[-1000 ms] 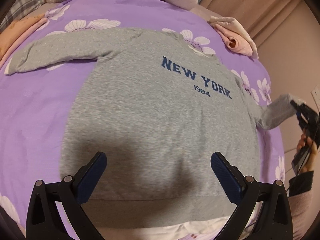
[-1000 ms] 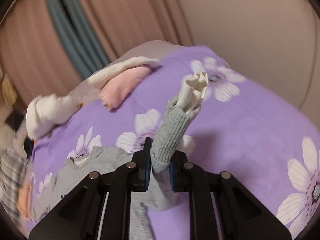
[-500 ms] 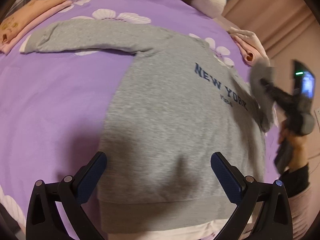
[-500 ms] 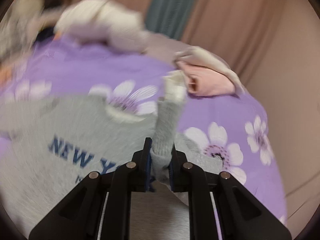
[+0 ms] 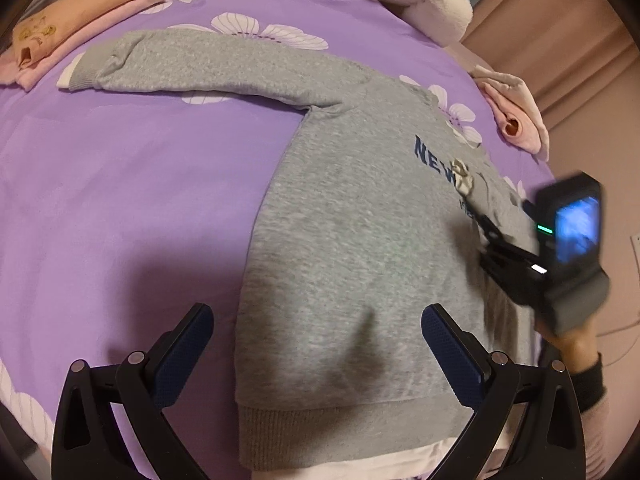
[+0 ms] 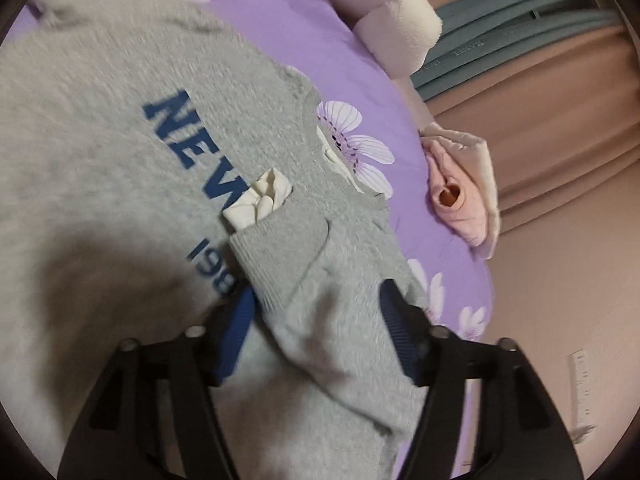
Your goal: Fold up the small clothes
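Observation:
A grey sweatshirt (image 5: 352, 240) with a blue NEW YORK print lies flat on the purple flowered bedspread (image 5: 140, 184). Its left sleeve (image 5: 208, 64) stretches out toward the upper left. The right sleeve (image 6: 320, 280) is folded across the chest, its cream inner cuff (image 6: 260, 200) resting on the print. My right gripper (image 6: 318, 296) straddles that sleeve; its jaws are opening and the pads no longer pinch the cloth. From the left wrist view, the right gripper (image 5: 486, 228) sits over the chest at the right. Above the hem, my left gripper (image 5: 316, 320) hangs open and holds nothing.
Folded orange and pink clothes (image 5: 80, 28) lie at the upper left. A rolled pink garment (image 6: 460, 200) sits near the bed's right edge. A white plush bundle (image 5: 432, 4) lies at the far side. Curtains and a wall stand beyond.
The right gripper carried the right sleeve from beyond the bed's right edge over the chest, laid it down and opened. The left gripper drifted a little along the hem, still open.

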A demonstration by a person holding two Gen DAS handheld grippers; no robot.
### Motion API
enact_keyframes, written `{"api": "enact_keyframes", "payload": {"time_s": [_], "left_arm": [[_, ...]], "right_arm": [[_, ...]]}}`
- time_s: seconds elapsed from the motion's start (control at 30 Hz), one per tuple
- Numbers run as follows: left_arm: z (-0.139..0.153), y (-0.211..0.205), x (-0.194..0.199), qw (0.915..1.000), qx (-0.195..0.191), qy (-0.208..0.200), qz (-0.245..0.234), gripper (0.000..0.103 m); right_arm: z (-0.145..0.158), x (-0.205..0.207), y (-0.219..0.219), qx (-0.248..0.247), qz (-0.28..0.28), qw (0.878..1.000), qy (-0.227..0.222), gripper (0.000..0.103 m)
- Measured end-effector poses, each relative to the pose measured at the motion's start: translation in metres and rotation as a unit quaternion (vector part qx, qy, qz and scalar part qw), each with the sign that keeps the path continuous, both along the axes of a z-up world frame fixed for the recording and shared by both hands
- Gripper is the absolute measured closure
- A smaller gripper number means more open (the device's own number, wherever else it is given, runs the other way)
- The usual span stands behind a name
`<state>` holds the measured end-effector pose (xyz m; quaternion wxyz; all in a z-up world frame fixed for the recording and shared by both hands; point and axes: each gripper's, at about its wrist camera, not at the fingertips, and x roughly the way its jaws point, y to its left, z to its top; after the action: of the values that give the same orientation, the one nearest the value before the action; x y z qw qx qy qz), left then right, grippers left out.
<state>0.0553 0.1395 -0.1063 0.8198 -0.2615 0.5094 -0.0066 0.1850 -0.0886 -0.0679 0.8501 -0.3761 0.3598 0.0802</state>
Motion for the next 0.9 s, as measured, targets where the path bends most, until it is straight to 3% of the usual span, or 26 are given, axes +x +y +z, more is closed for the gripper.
{"api": "enact_keyframes", "payload": {"time_s": [0.1, 0.17, 0.2, 0.23, 0.3, 0.4, 0.43, 0.47, 0.57, 0.63, 0.73, 0.77, 0.8, 0.9], "left_arm": [[-0.002, 0.002, 0.001, 1.0, -0.003, 0.003, 0.003, 0.0], [-0.002, 0.003, 0.0, 1.0, -0.004, 0.002, 0.003, 0.0], [-0.002, 0.002, 0.0, 1.0, -0.004, 0.001, 0.002, 0.0], [-0.001, 0.002, 0.0, 1.0, -0.002, -0.001, 0.0, 0.0], [-0.001, 0.001, 0.001, 1.0, 0.001, -0.001, -0.003, 0.0], [-0.001, -0.001, 0.003, 1.0, 0.004, 0.001, -0.006, 0.0], [-0.001, -0.002, 0.004, 1.0, 0.006, 0.001, -0.007, 0.0], [0.0, -0.003, 0.006, 0.9999, 0.009, 0.002, -0.008, 0.0], [0.0, -0.006, 0.01, 0.9998, 0.019, 0.006, -0.008, 0.0], [0.0, -0.008, 0.013, 0.9997, 0.023, 0.009, -0.009, 0.0], [-0.002, -0.01, 0.017, 0.9995, 0.027, 0.013, -0.009, 0.0], [-0.002, -0.011, 0.018, 0.9995, 0.028, 0.014, -0.009, 0.0], [-0.002, -0.011, 0.019, 0.9994, 0.029, 0.016, -0.01, 0.0], [-0.004, -0.012, 0.021, 0.9992, 0.033, 0.021, -0.011, 0.0]], "right_arm": [[0.029, -0.013, -0.032, 0.122, -0.011, 0.992, 0.034, 0.03], [0.047, -0.009, -0.077, 0.247, -0.059, 0.965, 0.061, 0.029], [0.049, -0.006, -0.094, 0.286, -0.081, 0.953, 0.065, 0.029], [0.051, 0.0, -0.124, 0.348, -0.125, 0.927, 0.07, 0.029], [0.046, 0.012, -0.17, 0.425, -0.199, 0.88, 0.071, 0.029], [0.014, 0.026, -0.235, 0.542, -0.308, 0.777, 0.092, 0.031], [0.006, 0.026, -0.242, 0.556, -0.319, 0.762, 0.096, 0.033], [-0.002, 0.029, -0.248, 0.562, -0.331, 0.752, 0.097, 0.036], [-0.016, 0.038, -0.25, 0.546, -0.349, 0.756, 0.095, 0.04], [-0.024, 0.047, -0.25, 0.553, -0.349, 0.749, 0.109, 0.043], [-0.035, 0.059, -0.25, 0.557, -0.348, 0.743, 0.128, 0.06], [-0.038, 0.062, -0.252, 0.558, -0.349, 0.741, 0.134, 0.077], [-0.042, 0.068, -0.258, 0.563, -0.348, 0.737, 0.137, 0.091], [-0.047, 0.066, -0.278, 0.608, -0.346, 0.703, 0.126, 0.094]]}}
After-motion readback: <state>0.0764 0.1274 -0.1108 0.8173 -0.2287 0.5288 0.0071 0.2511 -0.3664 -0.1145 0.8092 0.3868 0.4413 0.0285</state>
